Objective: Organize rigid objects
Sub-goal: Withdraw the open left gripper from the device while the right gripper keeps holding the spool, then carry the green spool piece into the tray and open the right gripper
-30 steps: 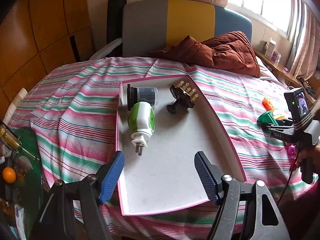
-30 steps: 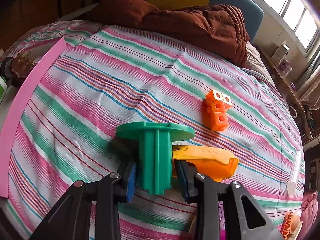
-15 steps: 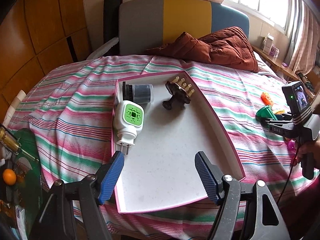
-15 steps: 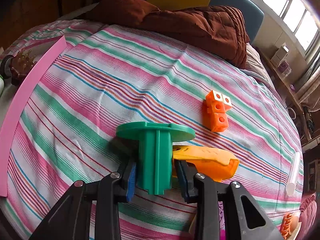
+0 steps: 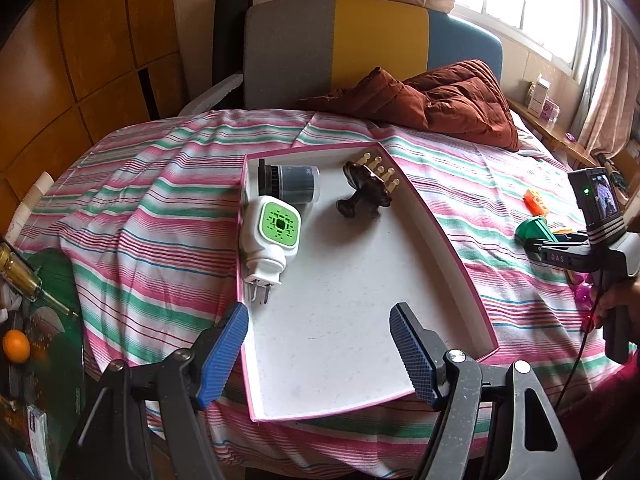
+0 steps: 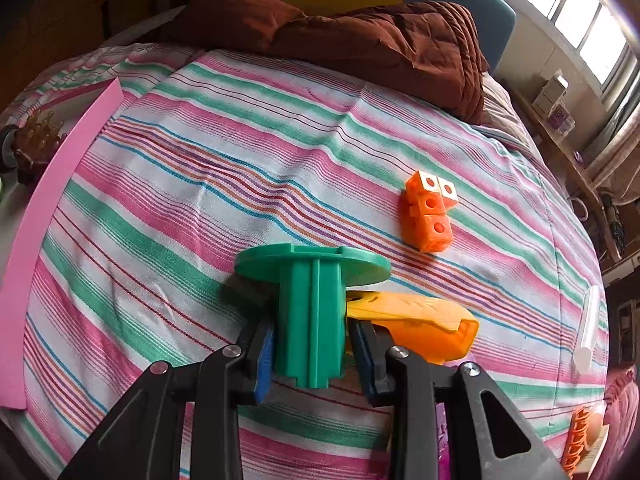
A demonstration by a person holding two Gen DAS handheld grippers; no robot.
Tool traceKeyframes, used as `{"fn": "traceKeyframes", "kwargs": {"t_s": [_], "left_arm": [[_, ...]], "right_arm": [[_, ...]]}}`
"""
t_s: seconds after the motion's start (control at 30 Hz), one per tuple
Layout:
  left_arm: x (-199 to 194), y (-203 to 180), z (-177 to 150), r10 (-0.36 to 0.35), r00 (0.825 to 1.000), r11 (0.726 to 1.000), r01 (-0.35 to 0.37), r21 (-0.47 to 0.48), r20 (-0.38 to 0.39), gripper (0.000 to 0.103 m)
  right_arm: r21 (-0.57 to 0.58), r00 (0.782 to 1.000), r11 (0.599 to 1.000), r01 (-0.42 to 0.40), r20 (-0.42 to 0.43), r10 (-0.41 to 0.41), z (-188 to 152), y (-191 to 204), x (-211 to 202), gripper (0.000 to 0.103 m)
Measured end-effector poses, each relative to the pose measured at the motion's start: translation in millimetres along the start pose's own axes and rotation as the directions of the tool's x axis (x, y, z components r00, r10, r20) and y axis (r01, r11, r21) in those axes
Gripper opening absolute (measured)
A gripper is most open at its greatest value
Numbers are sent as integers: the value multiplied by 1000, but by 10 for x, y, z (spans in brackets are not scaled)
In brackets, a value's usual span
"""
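— What have your tongs got?

— My right gripper (image 6: 310,354) is clenched on the green spool (image 6: 312,312), pads on either side of its ribbed stem, flange away from me. The spool is on the striped bedspread (image 6: 200,208), touching the orange clip (image 6: 416,320). My left gripper (image 5: 318,354) is released, jaws wide, hanging over the near end of the tray (image 5: 452,252) with nothing between them.

— What could go wrong?

— I judge the clip is the trouble. It lies right against the stem by my right pad, so a lift could drag it along or knock the spool askew. The stem is ribbed and hard, so it may twist in the pads if I swing it fast. In the tray, the plug (image 5: 272,236), the grey cylinder (image 5: 292,184) and the brown brush (image 5: 366,188) crowd the far end; a careless drop there could hit them. The orange blocks (image 6: 430,216) lie well apart, no worry.

— Anything changed from a second ago?

— On the right, nothing: same grip, spool unmoved. On the left, the plug has turned to show its green face and now lies against the tray's left wall.
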State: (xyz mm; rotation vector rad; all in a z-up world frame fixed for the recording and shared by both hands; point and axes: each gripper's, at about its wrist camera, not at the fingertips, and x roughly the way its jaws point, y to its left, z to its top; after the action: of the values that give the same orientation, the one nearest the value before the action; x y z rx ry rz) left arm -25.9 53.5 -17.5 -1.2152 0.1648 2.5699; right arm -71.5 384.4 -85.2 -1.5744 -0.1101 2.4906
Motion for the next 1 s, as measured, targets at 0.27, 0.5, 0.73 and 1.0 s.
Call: {"fn": "traceKeyframes", "kwargs": {"t_s": [0.27,0.5,0.73,1.0], "left_arm": [[-8,139,-27,-1,1000,999,1,-35,2,74],[-2,231,-66,4,1000,998,-4,-61,0,74],[-9,362,-86,14,1000,995,-13,-96,4,74],[-19,621,-93,45,999,986,-44,-158,5,74]], "right_arm": [[38,997,997,-69,30,68,-19,212,-202,32],[66,991,992,-112,82,106,-35,347,-485,32],[-39,966,979,-201,159,205,94,838,-896,32],[-196,928,925,-325,121,352,240,1762,-1025,32]]}}
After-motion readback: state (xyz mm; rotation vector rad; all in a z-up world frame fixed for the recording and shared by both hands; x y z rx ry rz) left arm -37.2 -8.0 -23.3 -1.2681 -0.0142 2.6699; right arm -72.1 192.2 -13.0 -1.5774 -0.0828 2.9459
